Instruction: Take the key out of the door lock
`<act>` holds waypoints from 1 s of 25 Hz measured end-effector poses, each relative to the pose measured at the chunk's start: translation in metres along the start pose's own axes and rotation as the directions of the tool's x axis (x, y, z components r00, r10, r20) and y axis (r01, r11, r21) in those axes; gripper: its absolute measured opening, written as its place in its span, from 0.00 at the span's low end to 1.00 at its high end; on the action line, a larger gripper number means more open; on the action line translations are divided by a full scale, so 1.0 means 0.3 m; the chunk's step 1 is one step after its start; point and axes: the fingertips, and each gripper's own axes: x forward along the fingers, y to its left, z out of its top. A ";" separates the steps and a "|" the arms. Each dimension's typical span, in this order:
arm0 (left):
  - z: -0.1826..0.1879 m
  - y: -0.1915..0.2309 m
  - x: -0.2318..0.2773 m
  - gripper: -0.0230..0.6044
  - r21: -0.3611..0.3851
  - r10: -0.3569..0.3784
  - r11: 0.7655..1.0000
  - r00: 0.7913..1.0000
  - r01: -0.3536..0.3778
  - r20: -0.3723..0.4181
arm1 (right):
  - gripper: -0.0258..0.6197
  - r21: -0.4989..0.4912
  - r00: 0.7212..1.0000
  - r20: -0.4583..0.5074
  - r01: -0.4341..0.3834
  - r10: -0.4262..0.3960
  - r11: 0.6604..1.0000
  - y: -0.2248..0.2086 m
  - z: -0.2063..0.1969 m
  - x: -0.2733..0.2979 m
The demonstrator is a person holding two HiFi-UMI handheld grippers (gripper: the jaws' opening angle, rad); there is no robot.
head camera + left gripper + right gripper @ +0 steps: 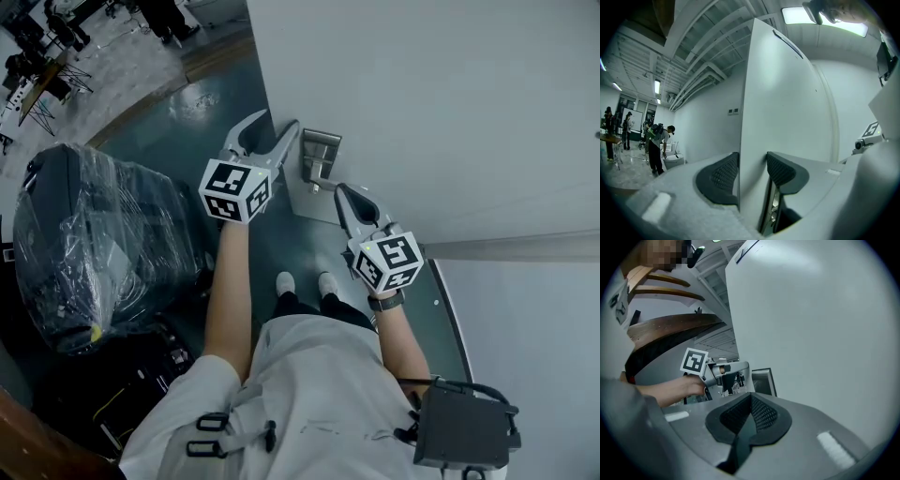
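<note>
As the head view looked steeply down, the person stood at the edge of a white door (pixel 422 94), a gripper in each hand. Left gripper (pixel 278 120): jaws spread, one on either side of the door's edge, just beside the lever handle (pixel 321 148). Right gripper (pixel 342 192): jaws together with nothing between them, tip near the lock plate (pixel 305 204) below the lever. Key (pixel 315 187): seen only as a small stub on the plate just under the lever, too small to make out further. It sat just beside the right gripper's tip but apart from it, and the left gripper was not on it. A dark bulky object in clear plastic wrap (pixel 94 244) stood on the floor to the person's left.

Left gripper view: the pads (pixel 724 171) stood wide apart, with the door's edge upright between them and one pad facing each side of the door. Whether either pad touched the door could not be told. Several bystanders (pixel 658 145) stood well off in the room beyond.

Right gripper view: the two pads were pressed flat against each other, holding nothing. Ahead were the lever handle, the left gripper's marker cube (pixel 693 362) and the left hand (pixel 670 389) behind it. Dark shapes (pixel 737 382) hung under the lever, and the key could not be picked out among them.
</note>
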 end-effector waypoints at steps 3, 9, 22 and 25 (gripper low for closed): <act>0.001 0.000 0.001 0.36 -0.002 0.002 1.000 1.000 -0.002 0.015 | 0.05 0.047 1.000 -0.026 -0.011 0.012 0.999 0.023 -0.083 0.012; -0.004 0.001 0.002 0.35 -0.005 -0.013 1.000 1.000 0.013 0.011 | 0.06 0.247 0.994 -0.056 -0.073 0.089 0.966 0.069 -0.257 0.041; 0.008 0.000 -0.007 0.34 -0.029 -0.026 0.999 0.999 0.027 0.045 | 0.49 0.789 0.996 0.081 -0.082 0.029 0.609 -0.027 -0.486 0.174; 0.010 -0.003 -0.009 0.34 -0.035 -0.021 0.999 0.999 0.023 0.044 | 0.46 0.860 0.994 0.105 -0.076 -0.028 0.504 -0.072 -0.511 0.221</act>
